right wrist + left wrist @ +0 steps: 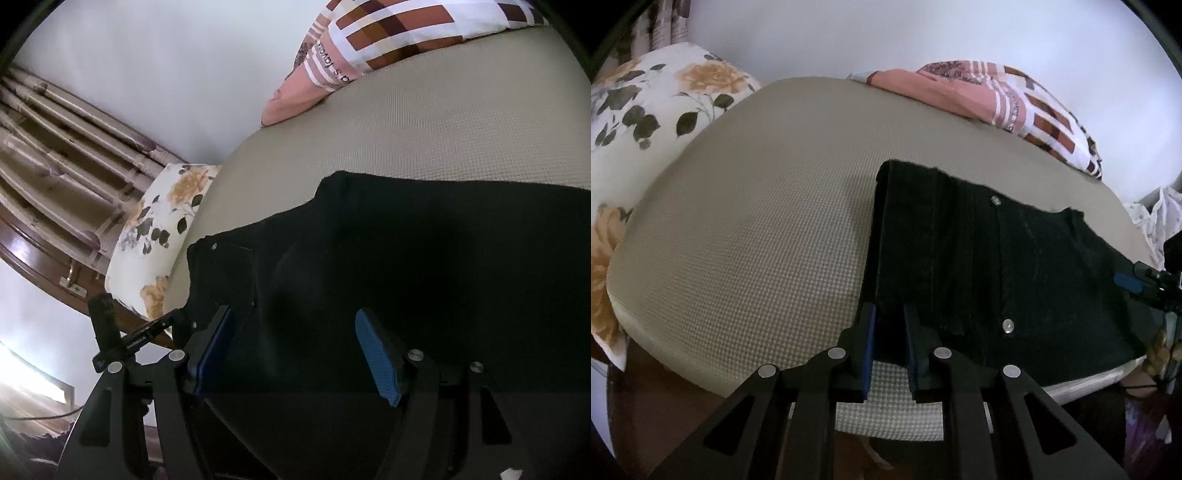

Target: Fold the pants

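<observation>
- One pair of black pants (pixel 997 266) lies on the beige mattress (pixel 757 240), towards its near edge, already doubled into a compact flat block with its layers stacked.
- My left gripper (pixel 888 314) sits at the near left corner of that block. Its blue-padded fingers (pixel 868 332) stand a little apart, with the stacked fabric edge running between them; whether they truly grip the cloth I cannot tell.
- My right gripper (pixel 295 332) hovers low over the dark cloth, its fingers spread wide and pinching nothing.
- In my judgement the fabric is thick, denim-like cloth: soft enough to bend, heavy enough to sag and stay where it is laid, not slippery, not fragile. Two metal studs (pixel 1007 326) show on it, and they look like the only hard spots.
- I judge the best hold is at the edges and corners, taking all layers at once, one gripper at each end of the same side, so that the fold turns over evenly.
- Counted: one pair of pants, two grippers, one mattress, one white pillow (pixel 646 110) printed with yellow roses at the far left, one pink and brown checked blanket (pixel 1015 99) bundled along the far side.
- Behind it all is a plain pale wall (pixel 886 33).
</observation>
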A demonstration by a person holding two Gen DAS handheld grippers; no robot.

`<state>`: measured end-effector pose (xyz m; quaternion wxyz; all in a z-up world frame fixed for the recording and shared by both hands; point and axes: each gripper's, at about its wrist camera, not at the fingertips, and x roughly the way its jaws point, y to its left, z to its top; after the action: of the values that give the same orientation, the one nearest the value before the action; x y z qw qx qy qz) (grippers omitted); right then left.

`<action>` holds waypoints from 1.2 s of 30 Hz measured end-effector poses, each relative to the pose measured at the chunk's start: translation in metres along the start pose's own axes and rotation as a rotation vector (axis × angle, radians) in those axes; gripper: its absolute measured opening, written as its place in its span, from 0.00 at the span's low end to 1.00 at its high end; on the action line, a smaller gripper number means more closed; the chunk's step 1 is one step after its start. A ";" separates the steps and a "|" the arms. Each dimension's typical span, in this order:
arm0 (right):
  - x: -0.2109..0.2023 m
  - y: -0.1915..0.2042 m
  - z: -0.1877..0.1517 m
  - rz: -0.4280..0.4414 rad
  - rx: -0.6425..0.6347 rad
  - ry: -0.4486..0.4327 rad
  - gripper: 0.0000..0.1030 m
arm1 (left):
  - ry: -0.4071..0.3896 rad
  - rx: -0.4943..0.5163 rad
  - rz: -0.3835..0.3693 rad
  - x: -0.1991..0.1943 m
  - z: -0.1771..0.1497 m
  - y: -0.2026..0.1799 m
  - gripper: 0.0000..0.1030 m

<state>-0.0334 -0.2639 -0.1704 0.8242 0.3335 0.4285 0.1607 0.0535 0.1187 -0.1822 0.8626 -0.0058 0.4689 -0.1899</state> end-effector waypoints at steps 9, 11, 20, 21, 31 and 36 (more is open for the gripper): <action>-0.007 0.005 0.052 -0.085 -0.198 -0.003 0.65 | 0.010 -0.022 -0.013 -0.005 0.000 0.000 0.15; 0.000 0.006 0.063 -0.118 -0.254 0.017 0.65 | 0.017 -0.022 -0.008 -0.005 0.002 -0.002 0.18; 0.055 0.005 0.089 -0.174 -0.421 0.146 0.58 | 0.073 -0.134 -0.080 -0.014 0.004 0.003 0.54; 0.062 0.002 0.090 -0.150 -0.418 0.181 0.53 | 0.082 -0.151 -0.080 -0.015 0.004 0.004 0.54; 0.077 0.007 0.090 -0.242 -0.526 0.198 0.07 | 0.086 -0.192 -0.114 -0.016 -0.008 0.000 0.54; 0.081 0.016 0.096 -0.350 -0.508 0.138 0.06 | 0.072 -0.215 -0.148 -0.017 -0.011 0.005 0.54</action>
<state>0.0926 -0.2475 -0.1690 0.8652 0.0263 0.4805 0.1408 0.0383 0.1309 -0.1755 0.8232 -0.1258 0.5155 -0.2020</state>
